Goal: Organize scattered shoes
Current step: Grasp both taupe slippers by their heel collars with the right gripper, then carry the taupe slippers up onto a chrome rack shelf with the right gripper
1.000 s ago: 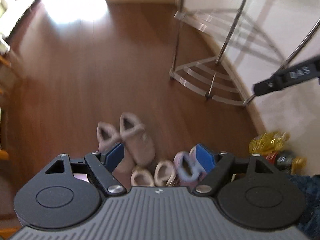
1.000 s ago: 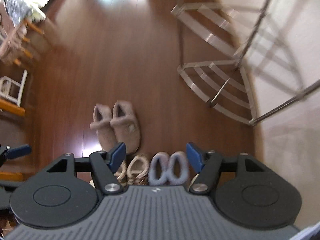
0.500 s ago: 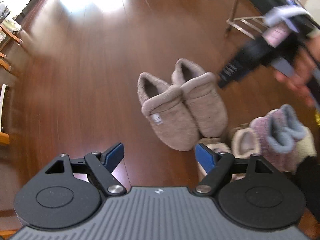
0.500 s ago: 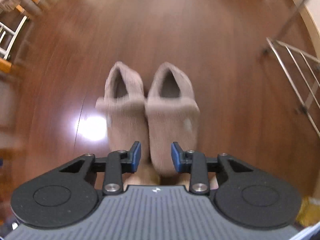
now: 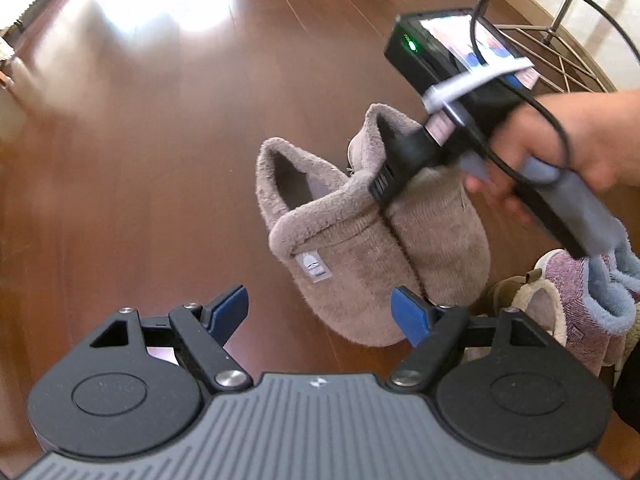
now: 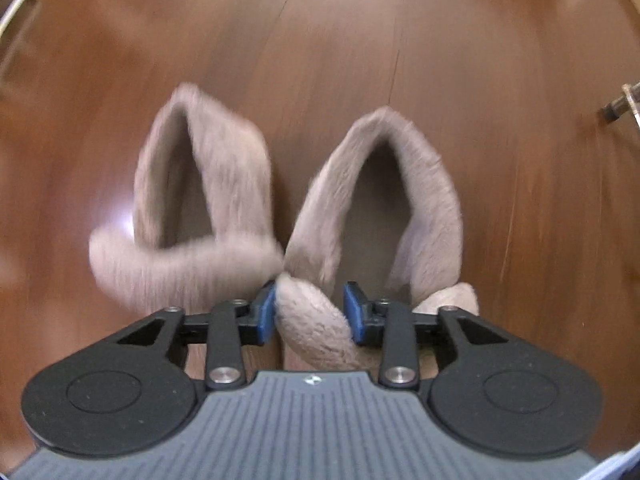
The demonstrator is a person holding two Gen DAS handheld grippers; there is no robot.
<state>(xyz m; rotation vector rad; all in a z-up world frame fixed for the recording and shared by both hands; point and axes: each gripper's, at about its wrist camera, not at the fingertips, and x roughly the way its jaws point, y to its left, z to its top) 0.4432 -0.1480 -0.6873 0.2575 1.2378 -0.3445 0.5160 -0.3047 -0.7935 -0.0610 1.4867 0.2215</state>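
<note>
Two taupe fleece slippers lie side by side on the wood floor. In the right wrist view my right gripper (image 6: 309, 314) is shut on the front cuff of the right slipper (image 6: 384, 200), pinching the fleece between its blue pads. The left slipper (image 6: 200, 200) lies just beside it. In the left wrist view the left slipper (image 5: 340, 264) and right slipper (image 5: 440, 216) show ahead, with the right gripper's body (image 5: 460, 120) reaching down into the right one. My left gripper (image 5: 320, 312) is open and empty, just short of the left slipper's toe.
A pink slipper with blue fleece trim (image 5: 588, 288) and a beige fleece-lined slipper (image 5: 536, 308) lie to the right. A metal rack (image 5: 560, 52) stands at the far right by the wall. Bare wood floor (image 5: 140, 160) spreads to the left.
My right gripper dropped onto the right taupe slipper and closed on its cuff. My left gripper moved closer to the pair and stayed open.
</note>
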